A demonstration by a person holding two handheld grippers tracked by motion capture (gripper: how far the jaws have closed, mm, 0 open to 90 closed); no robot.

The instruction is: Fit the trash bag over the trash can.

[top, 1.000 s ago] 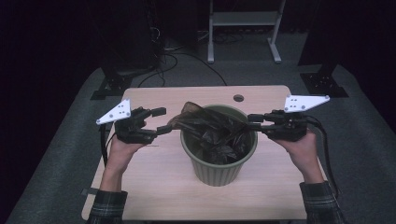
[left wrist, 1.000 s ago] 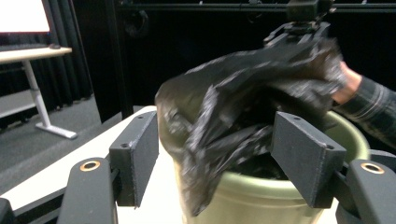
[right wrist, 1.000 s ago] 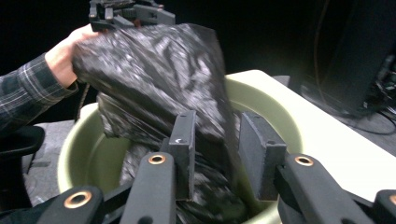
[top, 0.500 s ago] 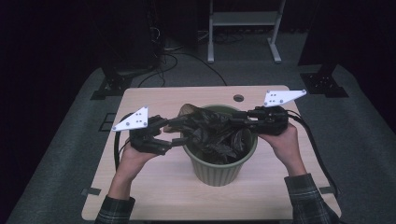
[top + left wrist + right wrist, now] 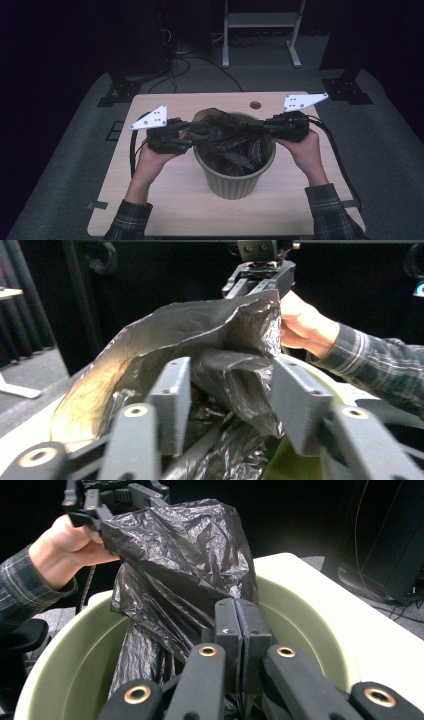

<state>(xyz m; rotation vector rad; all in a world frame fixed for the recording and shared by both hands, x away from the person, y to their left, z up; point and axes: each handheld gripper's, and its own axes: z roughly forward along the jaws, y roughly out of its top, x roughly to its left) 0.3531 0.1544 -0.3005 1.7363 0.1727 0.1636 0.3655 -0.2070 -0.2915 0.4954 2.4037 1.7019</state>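
Black plastic fills the middle of the scene: a crumpled bin bag (image 5: 230,140) sits in a green bucket (image 5: 235,182) at the centre of the pale wooden table (image 5: 165,200), its upper edge pulled up above the rim.

At the left of the high view, the left gripper (image 5: 192,134) reaches in level over the bucket's left rim. Its jaws have just been closing. In the left gripper view they stand apart with a fold of the bag (image 5: 235,375) between them, and the pads (image 5: 172,395) are not yet pressed on the film.

Across the bucket, the right gripper (image 5: 265,129) comes in from the right rim. In the right gripper view its two jaws (image 5: 239,630) are closed flat against each other at the bag's (image 5: 180,565) near edge, just inside the green wall (image 5: 300,625); whether film is pinched between them I cannot tell. Both plaid-sleeved hands hold their grippers over the table, one at each side of the bucket.
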